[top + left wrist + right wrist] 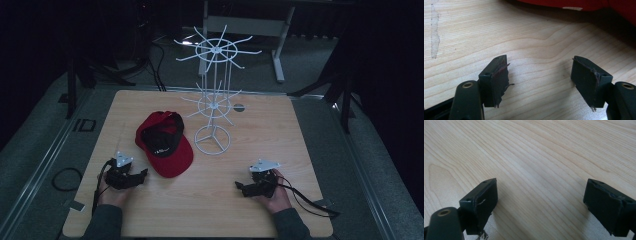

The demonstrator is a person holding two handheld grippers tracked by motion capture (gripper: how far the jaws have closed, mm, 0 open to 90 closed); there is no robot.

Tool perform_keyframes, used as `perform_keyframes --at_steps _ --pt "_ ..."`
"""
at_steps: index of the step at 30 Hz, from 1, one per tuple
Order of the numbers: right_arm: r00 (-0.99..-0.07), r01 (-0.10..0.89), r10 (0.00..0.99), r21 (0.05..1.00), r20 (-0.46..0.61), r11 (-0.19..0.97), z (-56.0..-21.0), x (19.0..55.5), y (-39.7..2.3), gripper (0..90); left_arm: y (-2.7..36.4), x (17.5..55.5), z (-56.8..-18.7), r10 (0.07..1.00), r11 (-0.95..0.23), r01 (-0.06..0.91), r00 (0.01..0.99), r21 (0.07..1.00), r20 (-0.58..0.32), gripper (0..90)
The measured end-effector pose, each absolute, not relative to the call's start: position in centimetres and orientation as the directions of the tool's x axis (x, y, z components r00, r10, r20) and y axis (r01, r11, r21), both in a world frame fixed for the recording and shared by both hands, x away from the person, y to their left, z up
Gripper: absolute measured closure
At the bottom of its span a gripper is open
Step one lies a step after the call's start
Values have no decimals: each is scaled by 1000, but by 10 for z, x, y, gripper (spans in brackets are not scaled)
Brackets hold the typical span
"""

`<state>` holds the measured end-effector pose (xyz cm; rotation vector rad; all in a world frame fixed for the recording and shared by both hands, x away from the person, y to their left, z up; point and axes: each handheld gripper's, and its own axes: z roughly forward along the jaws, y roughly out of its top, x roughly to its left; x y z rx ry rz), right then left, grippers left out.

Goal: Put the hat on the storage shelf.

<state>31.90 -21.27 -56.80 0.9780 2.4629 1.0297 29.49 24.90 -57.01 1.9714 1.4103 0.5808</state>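
A dim room with dark surroundings holds a pale wooden table (pixel 280 150), square-topped, lit from above. On it lie 2 main things. A red baseball cap (pixel 167 150) with a black lining rests upside down left of centre, its brim pointing toward the person. Just beside it, to the right and slightly farther back, stands a white wire display rack (pixel 214 90) with 2 tiers of radiating hooks on a ring base; cap and rack sit close but apart.

A person's 2 hands enter from the near edge. The left gripper (pixel 142 175) lies low on the table just beside the cap's brim, pointing toward it. Its jaws stand wide apart with nothing between them; in the left gripper view, bare wood fills the gap and the cap's red edge (pixel 584 3) lies just ahead. The right gripper (pixel 240 187) rests well apart from the cap, near the right front of the table, jaws likewise spread wide over bare wood and holding nothing.

The work appears to be picking up the cap, probably to hang it on the rack. To do it well, the left gripper should slide forward low, take the stiff brim edge squarely between both pads, then close firmly before lifting.
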Motion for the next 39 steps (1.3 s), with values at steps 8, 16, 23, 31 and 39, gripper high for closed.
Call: perform_keyframes --at_steps 8,16,23,31,39 --pt "-724 476 689 714 -12 512 -568 319 -213 119 253 294 -570 943 -196 661 329 724 -45 303" --pt "-725 476 689 715 -12 513 -568 319 -213 119 261 291 -566 957 -141 693 279 707 -82 471" --pt "-724 476 689 715 -13 513 -568 319 -213 120 272 280 -552 945 -68 675 279 735 -168 485" --pt "-720 479 694 715 -13 510 -568 319 -213 120 267 269 -531 924 -135 592 365 795 -114 482" --pt "-718 479 696 716 -14 508 -568 320 -213 120 264 262 -518 894 -128 578 419 806 -159 470"
